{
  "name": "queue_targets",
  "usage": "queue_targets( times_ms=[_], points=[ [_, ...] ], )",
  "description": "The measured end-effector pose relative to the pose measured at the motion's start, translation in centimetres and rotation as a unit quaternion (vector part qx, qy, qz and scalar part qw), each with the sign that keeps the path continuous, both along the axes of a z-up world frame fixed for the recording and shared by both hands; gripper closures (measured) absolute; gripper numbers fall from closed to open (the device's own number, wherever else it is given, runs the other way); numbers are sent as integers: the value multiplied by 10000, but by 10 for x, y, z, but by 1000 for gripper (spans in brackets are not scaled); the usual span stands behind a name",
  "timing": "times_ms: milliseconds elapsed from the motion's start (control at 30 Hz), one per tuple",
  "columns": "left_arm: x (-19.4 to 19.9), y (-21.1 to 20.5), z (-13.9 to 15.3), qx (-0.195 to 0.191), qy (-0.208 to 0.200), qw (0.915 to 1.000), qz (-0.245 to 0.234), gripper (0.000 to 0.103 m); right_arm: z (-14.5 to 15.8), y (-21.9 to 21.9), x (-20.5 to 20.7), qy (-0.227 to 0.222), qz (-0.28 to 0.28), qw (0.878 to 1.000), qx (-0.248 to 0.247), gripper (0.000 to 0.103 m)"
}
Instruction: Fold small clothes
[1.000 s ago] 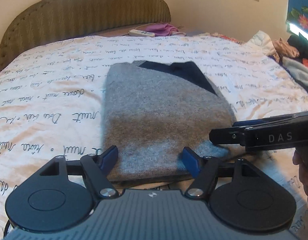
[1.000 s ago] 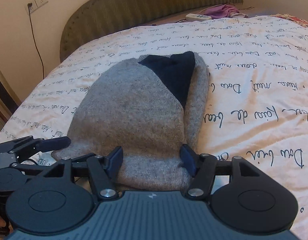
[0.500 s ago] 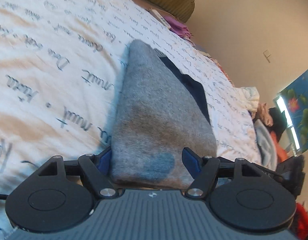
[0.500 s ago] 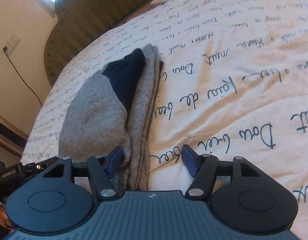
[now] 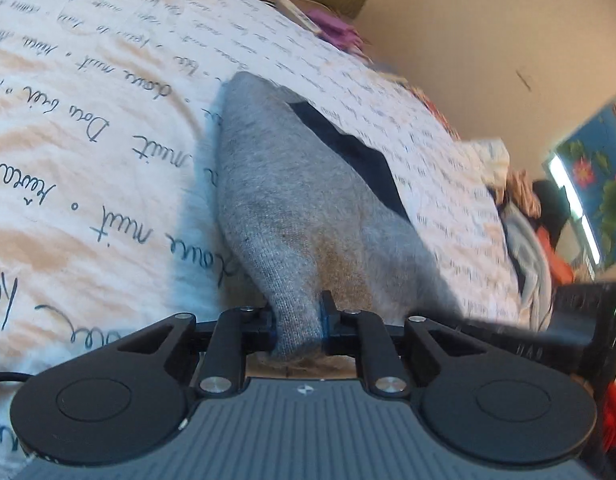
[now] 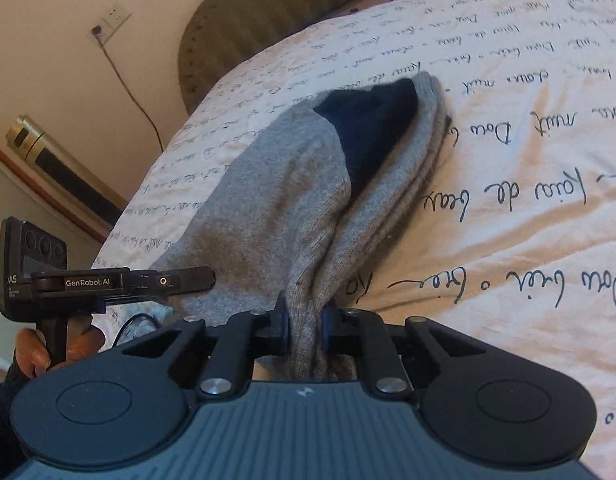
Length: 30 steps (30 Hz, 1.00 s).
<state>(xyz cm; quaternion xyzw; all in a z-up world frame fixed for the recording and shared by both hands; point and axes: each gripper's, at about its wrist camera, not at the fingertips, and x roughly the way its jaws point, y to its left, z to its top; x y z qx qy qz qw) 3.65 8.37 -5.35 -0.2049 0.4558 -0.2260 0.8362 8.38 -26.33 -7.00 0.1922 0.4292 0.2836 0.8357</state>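
- Bottom centre of the left wrist view: left gripper (image 5: 297, 330) pinched on the near edge of the grey sweater (image 5: 275, 200); jaws have just been closing, knit bunched between the pads, narrow gap.
- Bottom centre of the right wrist view: right gripper (image 6: 305, 330) likewise clamped on a gathered fold of the same sweater's near edge; jaws have just been closing, fabric fills the gap.
- Sweater sits mid-frame in both views, folded, lying on the bedspread (image 5: 87, 140), with its near end pulled up into the jaws.
- Dark navy panel (image 6: 368, 132) shows at the sweater's far end, upper centre of the right view; stacked grey layers visible along its right edge.
- Left gripper also shows at the left edge of the right view, fingers pointing right and touching the sweater's left side; a hand (image 6: 39, 348) holds its handle at lower left.
- Bedspread: white, script lettering all over.
- Padded headboard (image 6: 267, 12) across the top of the right view; wall socket (image 6: 111, 20) with a cable hanging from it at upper left.
- Clothes pile (image 5: 524, 216) at the right of the left view, blurred.
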Motion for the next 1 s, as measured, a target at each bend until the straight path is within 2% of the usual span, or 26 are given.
queue_targets(
  times_ms=[33, 67, 133, 200, 267, 300, 333, 367, 433, 600, 667, 700, 767, 933, 1000],
  points=[
    [-4, -5, -3, 195, -66, 9997, -133, 84, 1, -2, -3, -15, -30, 9999, -108, 90],
    [-7, -11, -6, 482, -149, 9985, -193, 79, -1, -3, -4, -6, -65, 9997, -246, 90],
    [-12, -18, -10, 930, -310, 9951, -139, 65, -14, -6, -2, 181, -186, 9994, -208, 83],
    [-22, -22, 3, 1279, -662, 9895, -67, 49, -20, -9, -6, 302, -440, 9985, -132, 77],
    [-38, -26, 17, 1809, -1163, 9765, 95, 33, -13, -11, -19, 60, -764, 9969, -200, 71],
    [-44, -28, 21, 2023, -1361, 9697, 147, 30, -7, -14, -31, -172, -935, 9951, -284, 69],
    [-49, -28, 25, 2200, -1441, 9646, 175, 30, -1, -14, -41, -352, -1023, 9935, -344, 62],
    [-52, -28, 25, 2261, -1415, 9636, 177, 30, 2, -15, -50, -464, -1082, 9924, -349, 53],
    [-56, -28, 22, 2262, -1296, 9652, 186, 31, 1, -14, -67, -478, -1092, 9921, -394, 47],
    [-69, -30, 8, 2215, -1053, 9692, 224, 31, -16, 6, -87, -300, -1012, 9851, -1360, 48],
    [-73, -35, 2, 2220, -987, 9698, 194, 31, -18, 16, -94, -441, -1041, 9804, -1616, 44],
    [-75, -38, -2, 2257, -980, 9691, 183, 31, -18, 21, -95, -517, -1033, 9783, -1718, 40],
    [-78, -42, -10, 2324, -988, 9674, 193, 30, -21, 30, -95, -644, -1066, 9746, -1863, 21],
    [-90, -47, -23, 2534, -1408, 9564, 362, 21, -33, 55, -89, -883, -1342, 9618, -2215, 5],
    [-94, -49, -28, 2615, -1545, 9515, 486, 10, -35, 58, -87, -903, -1474, 9605, -2180, 0]
  ],
)
